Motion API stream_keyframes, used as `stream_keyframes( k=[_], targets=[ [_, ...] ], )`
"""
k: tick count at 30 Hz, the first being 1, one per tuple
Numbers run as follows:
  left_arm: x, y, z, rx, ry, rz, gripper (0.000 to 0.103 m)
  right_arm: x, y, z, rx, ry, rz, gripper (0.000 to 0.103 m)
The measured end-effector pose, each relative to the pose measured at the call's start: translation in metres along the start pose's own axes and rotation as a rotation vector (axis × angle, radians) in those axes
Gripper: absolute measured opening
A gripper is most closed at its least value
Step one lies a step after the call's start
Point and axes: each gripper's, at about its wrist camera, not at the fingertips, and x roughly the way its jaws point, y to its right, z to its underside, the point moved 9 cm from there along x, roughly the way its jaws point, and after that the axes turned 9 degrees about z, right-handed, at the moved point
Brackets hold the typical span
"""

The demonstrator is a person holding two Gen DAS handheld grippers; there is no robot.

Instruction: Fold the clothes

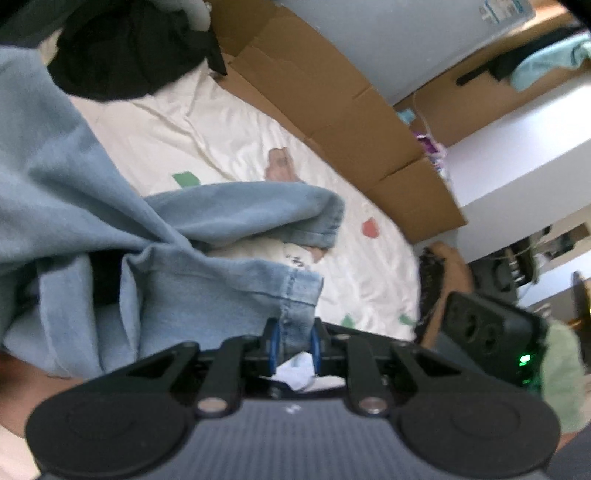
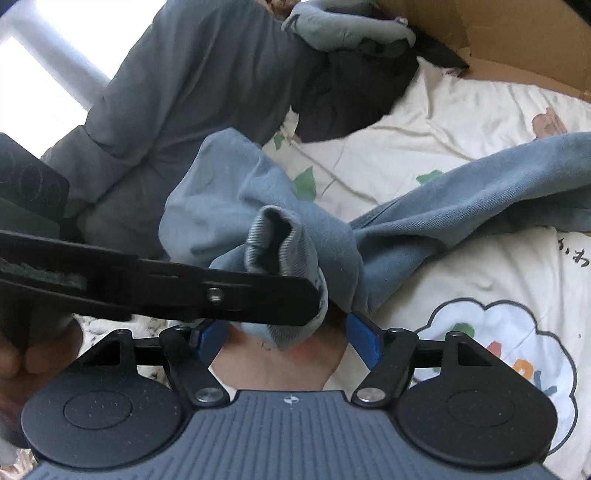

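1. On the patterned bedsheet [image 1: 236,122], the blue jeans [image 1: 74,192] lie bunched and unfolded.
2. Left gripper [image 1: 293,341] is clamped on a jeans hem.
3. Right gripper [image 2: 286,338] has jaws spread, holding nothing.
4. Next, probably: right grips the other hem.

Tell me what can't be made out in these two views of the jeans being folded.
- Jeans: waist cut off by the left wrist view's left edge.
- Dark garment: type unclear, blurred, bunched.
- Left tool: its tips hidden in denim in the right wrist view.
- Box label: too small, cut off.
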Motion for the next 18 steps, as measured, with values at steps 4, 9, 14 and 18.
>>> stream_keyframes(
  k=[4,9,14,18],
  targets=[
    [0.004,0.001,-0.001,-0.026,-0.016,0.031,0.018,0.000,-0.004,-0.003,-0.021,0.051,-0.037,0.070],
    [0.003,0.004,-0.002,-0.028,-0.011,0.038,0.018,0.006,0.002,-0.004,-0.011,0.067,-0.013,0.027],
    [-0.002,0.003,-0.005,-0.073,0.014,0.057,0.026,0.009,0.014,0.000,0.037,0.029,-0.013,0.011],
    [-0.005,-0.004,-0.006,-0.089,0.031,0.032,0.051,0.010,0.029,0.012,0.062,-0.015,0.051,0.010]
  ],
)
